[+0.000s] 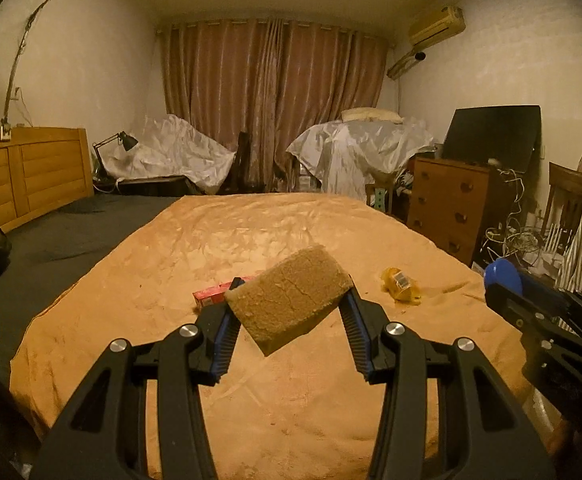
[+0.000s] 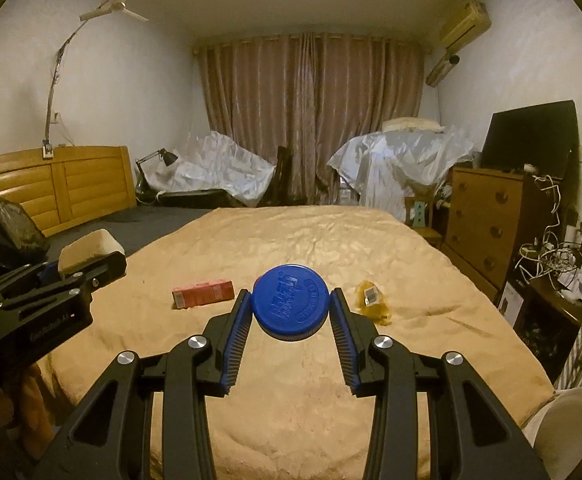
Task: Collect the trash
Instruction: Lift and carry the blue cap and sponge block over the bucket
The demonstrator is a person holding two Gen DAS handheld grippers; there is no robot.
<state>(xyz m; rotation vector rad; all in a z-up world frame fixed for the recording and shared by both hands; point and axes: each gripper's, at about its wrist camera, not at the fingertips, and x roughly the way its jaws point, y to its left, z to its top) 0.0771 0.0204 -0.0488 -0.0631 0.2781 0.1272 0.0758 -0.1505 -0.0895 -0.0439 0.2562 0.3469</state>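
Observation:
My left gripper (image 1: 289,302) is shut on a tan sponge block (image 1: 289,300), held tilted above the orange bedspread (image 1: 251,400). In the right wrist view the same left gripper (image 2: 87,264) shows at the left edge with the sponge (image 2: 91,248) in it. A round blue lid (image 2: 290,300) is clamped between the pads of my right gripper (image 2: 290,304); the right gripper (image 1: 503,280) also appears at the right edge of the left wrist view. On the bedspread lie a red carton (image 2: 203,293) and a crumpled yellow wrapper (image 2: 372,300), both beyond the fingertips.
A black plastic bag (image 2: 7,232) sits at the far left on the dark sheet (image 1: 71,232). A wooden headboard (image 1: 31,172) stands at the left. A wooden dresser (image 2: 487,216) and a tangle of cables (image 2: 547,256) flank the bed's right side. Covered furniture (image 1: 355,148) and curtains fill the back.

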